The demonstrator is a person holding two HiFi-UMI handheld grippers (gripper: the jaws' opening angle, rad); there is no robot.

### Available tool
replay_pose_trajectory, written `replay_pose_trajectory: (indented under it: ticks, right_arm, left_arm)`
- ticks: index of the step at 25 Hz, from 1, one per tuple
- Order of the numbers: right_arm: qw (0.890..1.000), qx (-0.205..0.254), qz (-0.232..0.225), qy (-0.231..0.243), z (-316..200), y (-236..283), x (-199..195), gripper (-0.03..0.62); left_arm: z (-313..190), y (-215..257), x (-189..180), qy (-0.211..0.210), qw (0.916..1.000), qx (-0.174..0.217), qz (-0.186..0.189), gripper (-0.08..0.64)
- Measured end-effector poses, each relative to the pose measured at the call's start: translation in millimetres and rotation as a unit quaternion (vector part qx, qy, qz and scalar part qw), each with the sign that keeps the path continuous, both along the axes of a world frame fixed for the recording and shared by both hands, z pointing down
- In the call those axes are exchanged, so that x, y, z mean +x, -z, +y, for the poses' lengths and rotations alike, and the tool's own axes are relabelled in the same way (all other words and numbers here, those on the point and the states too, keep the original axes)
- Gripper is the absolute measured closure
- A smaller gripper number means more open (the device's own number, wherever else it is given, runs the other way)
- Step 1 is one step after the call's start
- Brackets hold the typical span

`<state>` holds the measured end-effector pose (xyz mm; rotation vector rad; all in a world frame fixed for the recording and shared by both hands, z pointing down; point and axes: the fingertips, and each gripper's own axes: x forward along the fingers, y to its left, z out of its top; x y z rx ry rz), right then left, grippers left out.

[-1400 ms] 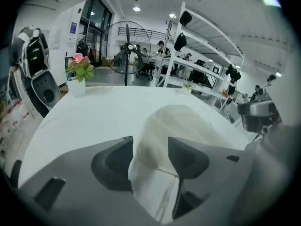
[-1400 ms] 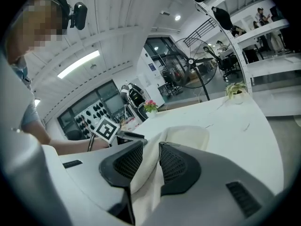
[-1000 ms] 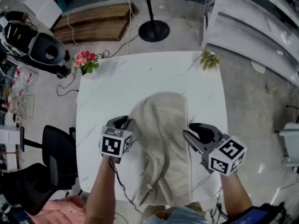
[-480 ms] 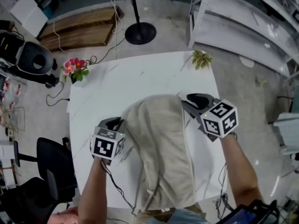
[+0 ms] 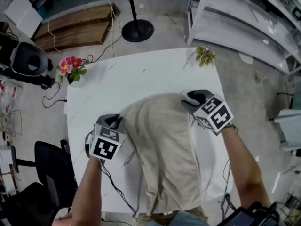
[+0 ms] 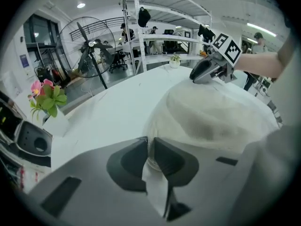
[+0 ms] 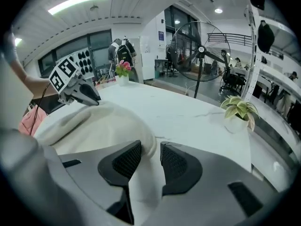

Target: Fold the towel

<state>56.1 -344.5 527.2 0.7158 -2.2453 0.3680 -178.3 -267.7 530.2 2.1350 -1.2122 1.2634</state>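
Observation:
A beige towel (image 5: 164,149) lies lengthwise on the white table (image 5: 141,74), and its near end hangs over the front edge. My left gripper (image 5: 115,120) is at the towel's far left corner, shut on a pinch of the cloth (image 6: 211,117). My right gripper (image 5: 190,99) is at the far right corner. Its jaws have just been opening, and the towel's edge (image 7: 99,121) still runs between them, with a gap at the right pad. Each gripper shows in the other's view: the right gripper (image 6: 209,69) and the left gripper (image 7: 77,91).
A vase of pink flowers (image 5: 70,66) stands at the table's far left corner. At the far right corner is a small potted plant (image 5: 205,55). A fan's stand (image 5: 137,31) rises beyond the table. A black chair (image 5: 47,164) sits to the left and metal shelving (image 5: 244,18) to the right.
My right gripper has moved away from me along the towel's right edge to its far corner and come down toward the table. The towel's far end lies wider. My left gripper shifted slightly.

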Motion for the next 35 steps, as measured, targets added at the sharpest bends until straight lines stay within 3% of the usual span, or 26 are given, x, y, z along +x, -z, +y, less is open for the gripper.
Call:
replay_pose_trajectory:
  ticks: [4,8,13,21,26,35]
  right_arm:
    - [1.000,-0.005,-0.019,-0.008,-3.7,1.5,-2.9,0.448]
    - [1.000,0.003,0.003,0.018,-3.6,1.3,-7.4,0.452]
    - [0.998,0.015,0.028,0.050,-1.2,1.5,-17.2,0.527]
    - [0.997,0.044,0.053,0.036,-33.0,3.1,-21.6,0.544]
    - [0.997,0.055,0.056,0.026,-61.9,4.0,-24.3,0.546]
    - [0.995,0.074,0.064,0.017,-126.4,4.3,-27.5,0.547]
  left_arm:
    - [-11.8,-2.3,-15.5,-0.019,0.9993,0.008,-0.032,0.513]
    - [-21.3,-1.3,-25.5,-0.035,0.9971,0.013,-0.066,0.514]
    - [-32.4,-1.9,-36.4,-0.046,0.9942,0.018,-0.095,0.514]
    - [-69.4,-0.5,-50.6,-0.062,0.9862,0.030,-0.150,0.514]
    - [-97.3,1.1,-54.4,-0.079,0.9763,0.059,-0.193,0.515]
    - [-160.2,1.2,-58.6,-0.091,0.9712,0.077,-0.207,0.517]
